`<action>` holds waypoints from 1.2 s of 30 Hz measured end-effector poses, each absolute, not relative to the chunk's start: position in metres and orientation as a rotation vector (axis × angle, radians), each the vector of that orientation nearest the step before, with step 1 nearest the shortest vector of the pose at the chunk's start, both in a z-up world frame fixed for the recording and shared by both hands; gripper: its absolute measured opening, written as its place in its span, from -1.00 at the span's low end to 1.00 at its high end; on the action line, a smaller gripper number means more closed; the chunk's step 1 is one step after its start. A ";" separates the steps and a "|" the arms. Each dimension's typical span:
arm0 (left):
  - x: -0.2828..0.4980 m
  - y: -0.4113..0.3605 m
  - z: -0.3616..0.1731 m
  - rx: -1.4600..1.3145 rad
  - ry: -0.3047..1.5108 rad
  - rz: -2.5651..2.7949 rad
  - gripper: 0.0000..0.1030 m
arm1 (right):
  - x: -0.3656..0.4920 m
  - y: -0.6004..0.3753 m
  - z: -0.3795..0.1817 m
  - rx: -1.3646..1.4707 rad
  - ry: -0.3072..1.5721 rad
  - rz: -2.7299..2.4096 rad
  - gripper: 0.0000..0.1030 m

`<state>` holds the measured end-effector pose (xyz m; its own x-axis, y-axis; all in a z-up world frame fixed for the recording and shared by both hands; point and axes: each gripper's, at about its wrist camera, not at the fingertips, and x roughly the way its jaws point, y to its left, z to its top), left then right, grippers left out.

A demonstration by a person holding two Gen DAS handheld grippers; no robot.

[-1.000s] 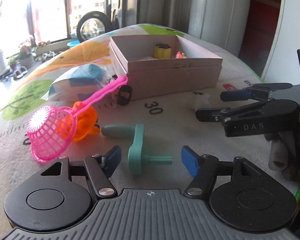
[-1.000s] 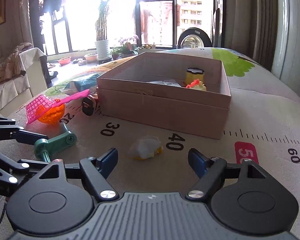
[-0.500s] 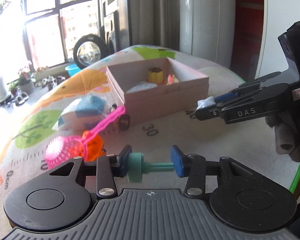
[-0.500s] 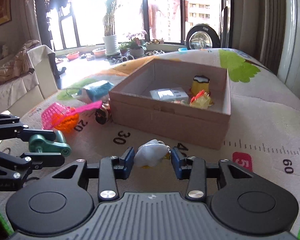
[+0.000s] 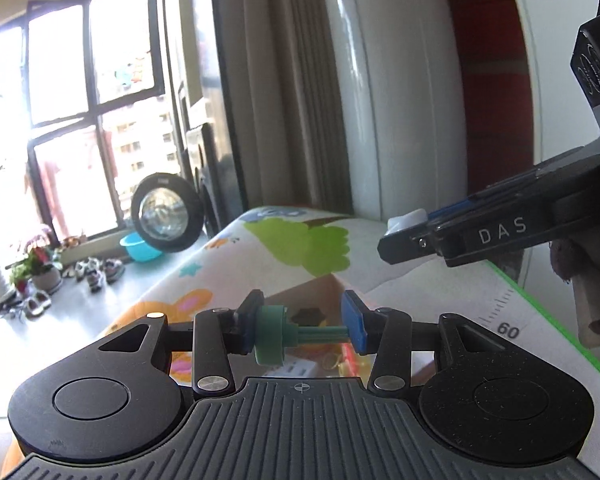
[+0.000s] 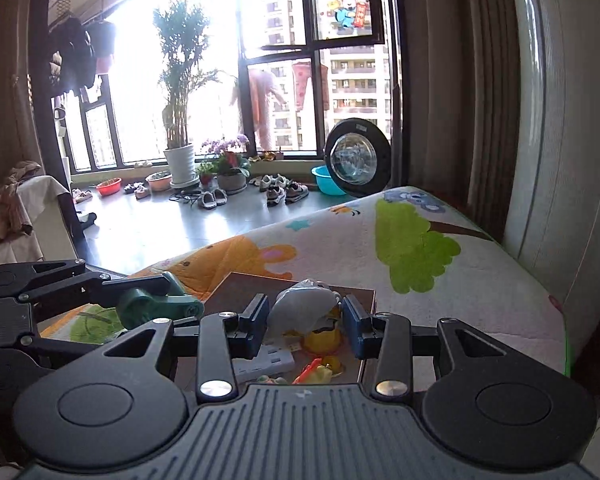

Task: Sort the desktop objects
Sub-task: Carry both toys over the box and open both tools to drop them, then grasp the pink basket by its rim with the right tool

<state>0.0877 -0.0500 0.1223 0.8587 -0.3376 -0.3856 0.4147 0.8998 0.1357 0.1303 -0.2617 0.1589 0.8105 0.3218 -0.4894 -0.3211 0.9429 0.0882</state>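
Teal-green plastic crank handle (image 5: 278,334), a disc-shaped hub with a ribbed shaft: held off the surface above the open brown cardboard box (image 6: 240,286), clamped between the blue pads (image 5: 354,324) of the left gripper (image 5: 300,326), jaws closed partway onto it. Long axis of the shaft lies crosswise, pad to pad, hub against the left pad and shaft tip against the right pad; the rest of the crank is hidden behind the hub in the left wrist view, while the right wrist view shows its arm (image 6: 160,306) pointing toward the box. White crumpled soft wad (image 6: 306,306), material hard to make out: pinched between the pads of the right gripper (image 6: 305,322), jaws closed partway around it, held over the box; in the left wrist view only a white corner (image 5: 406,220) shows past the black finger marked DAS. Box contents, largely blocked by both grippers: yellow cup-like toy (image 6: 322,338), white flat rectangular item (image 6: 270,360), small orange and yellow pieces (image 6: 316,372) too hidden to identify. Box near wall cut off in both views. Surface: printed fabric mat with green tree, orange animal and ruler markings (image 6: 420,240), numeral 60 legible in the left wrist view.
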 end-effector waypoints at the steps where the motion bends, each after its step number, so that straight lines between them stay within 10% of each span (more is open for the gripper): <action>1: 0.100 -0.049 0.117 0.194 0.387 -0.388 -0.05 | 0.144 -0.259 0.154 0.013 0.541 0.339 -0.23; 8: 0.074 -0.010 0.094 0.121 0.445 -0.386 0.88 | 0.206 -0.241 0.136 0.129 0.572 0.399 -0.09; 36: -0.016 0.161 0.034 -0.029 0.605 0.143 0.96 | 0.068 -0.049 0.053 -0.483 0.554 0.857 0.00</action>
